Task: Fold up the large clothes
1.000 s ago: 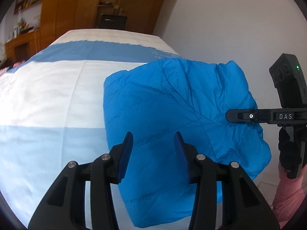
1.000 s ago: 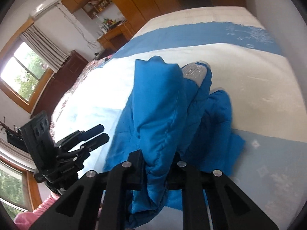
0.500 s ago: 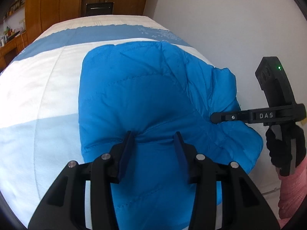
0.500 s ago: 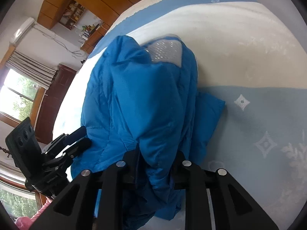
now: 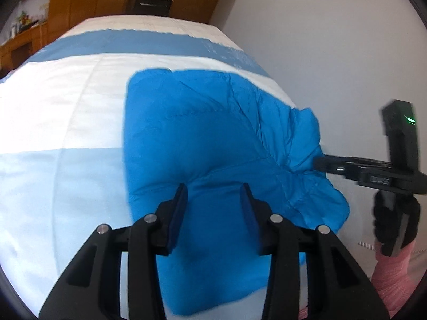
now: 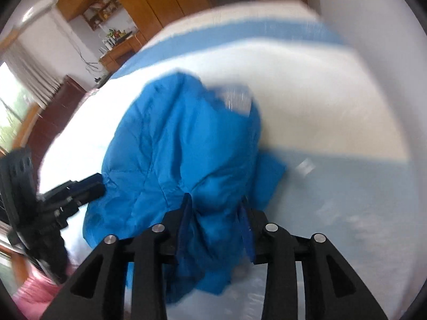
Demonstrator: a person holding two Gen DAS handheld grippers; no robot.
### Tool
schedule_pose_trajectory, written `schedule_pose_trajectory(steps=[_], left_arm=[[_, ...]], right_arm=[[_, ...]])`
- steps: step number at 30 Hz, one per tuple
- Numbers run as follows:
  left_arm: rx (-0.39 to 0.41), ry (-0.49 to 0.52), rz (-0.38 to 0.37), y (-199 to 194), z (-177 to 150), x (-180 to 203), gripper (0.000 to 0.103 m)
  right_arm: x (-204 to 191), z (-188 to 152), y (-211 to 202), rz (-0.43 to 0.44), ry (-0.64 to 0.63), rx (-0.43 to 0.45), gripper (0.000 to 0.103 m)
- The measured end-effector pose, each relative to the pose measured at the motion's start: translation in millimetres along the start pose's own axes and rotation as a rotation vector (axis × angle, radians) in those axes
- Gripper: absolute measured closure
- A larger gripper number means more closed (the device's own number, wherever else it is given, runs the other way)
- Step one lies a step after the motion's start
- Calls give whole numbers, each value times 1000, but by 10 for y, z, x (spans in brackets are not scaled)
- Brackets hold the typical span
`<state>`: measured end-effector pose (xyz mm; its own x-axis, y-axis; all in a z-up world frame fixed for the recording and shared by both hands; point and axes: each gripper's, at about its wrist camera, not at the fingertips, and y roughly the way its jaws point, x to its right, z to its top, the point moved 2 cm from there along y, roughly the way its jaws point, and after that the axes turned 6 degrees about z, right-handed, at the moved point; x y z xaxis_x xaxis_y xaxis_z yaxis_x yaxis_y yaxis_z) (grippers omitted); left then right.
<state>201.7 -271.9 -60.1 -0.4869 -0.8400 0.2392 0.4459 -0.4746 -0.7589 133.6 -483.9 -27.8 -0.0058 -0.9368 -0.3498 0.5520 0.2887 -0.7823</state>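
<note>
1. Jacket (image 5: 208, 144), a blue padded one, now lies bunched on the striped bed (image 5: 66, 112) near its wall-side edge; a second ago the right gripper (image 6: 216, 226) held a fold of it up off the bed.
2. Right gripper's jaws are opening, with cloth still between them but slack, so the fold looks laid down.
3. Left gripper (image 5: 213, 213) hovers over the near part, jaws apart and closing slightly, gripping nothing.
4. Lettering on the right gripper's side is too blurred to read here.
</note>
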Motion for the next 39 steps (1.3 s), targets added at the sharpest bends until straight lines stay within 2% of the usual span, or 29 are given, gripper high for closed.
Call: schedule_pose_trajectory(steps=[1, 4, 6, 9, 14, 17, 24, 31, 35, 39], left_arm=[[15, -2, 10, -73, -12, -5, 64], [34, -4, 33, -190, -55, 36, 64], [35, 8, 38, -246, -131, 106, 64], [31, 41, 47, -188, -135, 233, 64], [15, 57, 50, -119, -188, 268, 64], [5, 62, 47, -75, -212, 271, 64], [-18, 61, 36, -2, -283, 203, 65], [-26, 71, 46, 218, -364, 131, 65], [-40, 35, 10, 192, -334, 42, 65], [-66, -11, -60, 88, -171, -57, 65]], right_arm=[[-94, -8, -133, -5, -30, 23, 68], [-380, -58, -342, 67, -120, 37, 70], [-588, -90, -305, 146, -167, -10, 72], [-720, -116, -143, 135, -201, -66, 74], [-465, -215, 9, 128, -143, -115, 89], [-411, -281, 95, 123, -148, -132, 95], [-263, -428, 316, 114, -113, -165, 98], [-171, -534, 608, 130, -65, -142, 102], [-208, -510, 572, 125, -70, -142, 102], [-270, -406, 345, 142, -94, -136, 99]])
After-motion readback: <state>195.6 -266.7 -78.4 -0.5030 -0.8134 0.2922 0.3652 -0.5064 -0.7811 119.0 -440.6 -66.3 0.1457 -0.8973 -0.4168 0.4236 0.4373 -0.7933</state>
